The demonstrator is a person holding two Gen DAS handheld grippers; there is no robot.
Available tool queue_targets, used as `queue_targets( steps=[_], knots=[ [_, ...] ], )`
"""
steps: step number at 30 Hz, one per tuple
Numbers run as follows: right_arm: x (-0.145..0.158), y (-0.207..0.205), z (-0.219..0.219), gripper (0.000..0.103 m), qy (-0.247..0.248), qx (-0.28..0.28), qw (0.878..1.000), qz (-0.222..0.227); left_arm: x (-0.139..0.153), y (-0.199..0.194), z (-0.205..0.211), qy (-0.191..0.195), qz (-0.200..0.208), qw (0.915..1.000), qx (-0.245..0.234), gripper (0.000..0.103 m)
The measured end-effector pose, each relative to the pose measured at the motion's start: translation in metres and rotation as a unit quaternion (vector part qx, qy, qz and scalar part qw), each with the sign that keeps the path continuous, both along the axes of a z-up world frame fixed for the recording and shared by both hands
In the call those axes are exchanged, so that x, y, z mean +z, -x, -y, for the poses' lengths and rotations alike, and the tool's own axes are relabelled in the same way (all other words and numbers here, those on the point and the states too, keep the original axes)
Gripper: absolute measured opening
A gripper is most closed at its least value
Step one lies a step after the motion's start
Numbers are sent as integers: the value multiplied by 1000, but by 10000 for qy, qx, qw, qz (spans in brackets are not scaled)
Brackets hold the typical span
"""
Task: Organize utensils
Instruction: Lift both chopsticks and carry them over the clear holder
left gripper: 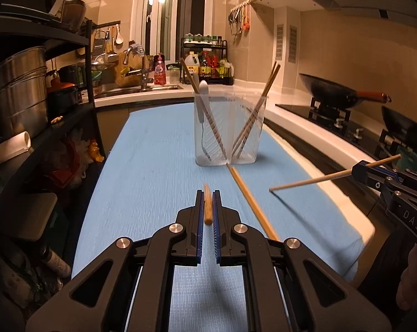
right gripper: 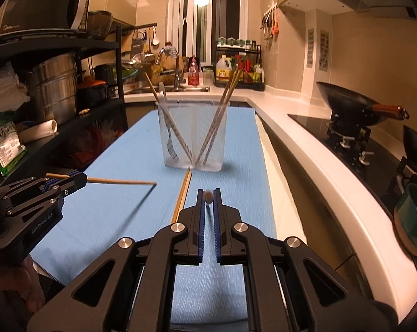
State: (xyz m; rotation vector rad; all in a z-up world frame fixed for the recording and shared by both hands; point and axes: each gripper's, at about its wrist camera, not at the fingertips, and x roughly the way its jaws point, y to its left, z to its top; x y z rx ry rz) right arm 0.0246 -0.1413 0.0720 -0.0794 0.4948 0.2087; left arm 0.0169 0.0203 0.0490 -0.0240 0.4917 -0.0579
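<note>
A clear two-compartment holder (left gripper: pixel 228 130) (right gripper: pixel 193 135) stands on the blue mat (left gripper: pixel 153 166) (right gripper: pixel 120 166); chopsticks lean in both compartments, and a fork stands in the left one. My left gripper (left gripper: pixel 208 193) is shut on a wooden chopstick (left gripper: pixel 207 207), also seen from the right wrist (right gripper: pixel 120 181), held above the mat. My right gripper (right gripper: pixel 208 193) is shut on another chopstick (right gripper: pixel 208 196), seen from the left wrist (left gripper: pixel 311 181). A pair of chopsticks (left gripper: pixel 250 202) (right gripper: pixel 183 193) lies on the mat in front of the holder.
A black shelf rack (left gripper: pixel 42 110) with steel pots stands to the left. A white counter with a gas hob and wok (left gripper: pixel 341 94) (right gripper: pixel 358 108) runs along the right. A sink and bottle rack (right gripper: pixel 236 66) stand at the back.
</note>
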Motion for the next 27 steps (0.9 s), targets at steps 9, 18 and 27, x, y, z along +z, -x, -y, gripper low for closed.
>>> queue_targets(
  steps=[9,18,27],
  knots=[
    [41,-3,-2,6,-43,140,9995,273,51,-3,-12,166,404,9990,7,6],
    [69,-20,-5,6,-160,225,9991,307,83,-24,-23,386,99,9991,-137,6],
    [112,-64,-11,6,-302,342,9977,503,122,-64,-25,516,139,9982,-287,6]
  ],
)
